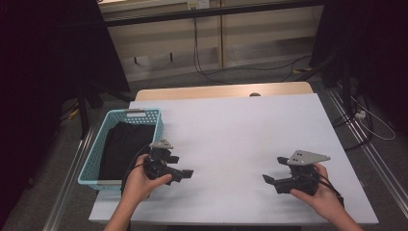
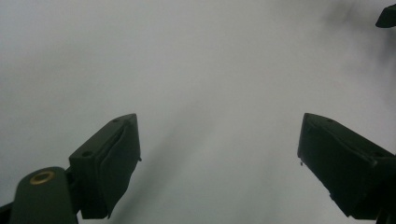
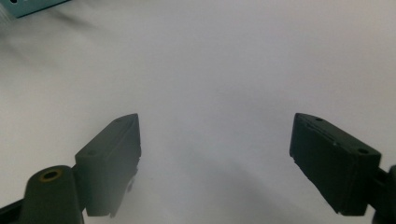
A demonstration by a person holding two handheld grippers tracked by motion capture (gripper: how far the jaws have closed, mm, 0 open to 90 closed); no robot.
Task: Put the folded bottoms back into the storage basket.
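My left gripper rests low over the white table just right of a teal basket, with its jaws pointing right. In the left gripper view the left gripper is open, with bare table between its black pads. My right gripper sits near the front right, its jaws pointing left toward the other one. The right gripper view shows the right gripper open and holding nothing. A black cloth lies inside the basket.
The basket's corner shows at the top left of the right gripper view. A tip of the other gripper shows at the top right of the left gripper view. Cables run along the floor beyond the table's far edge.
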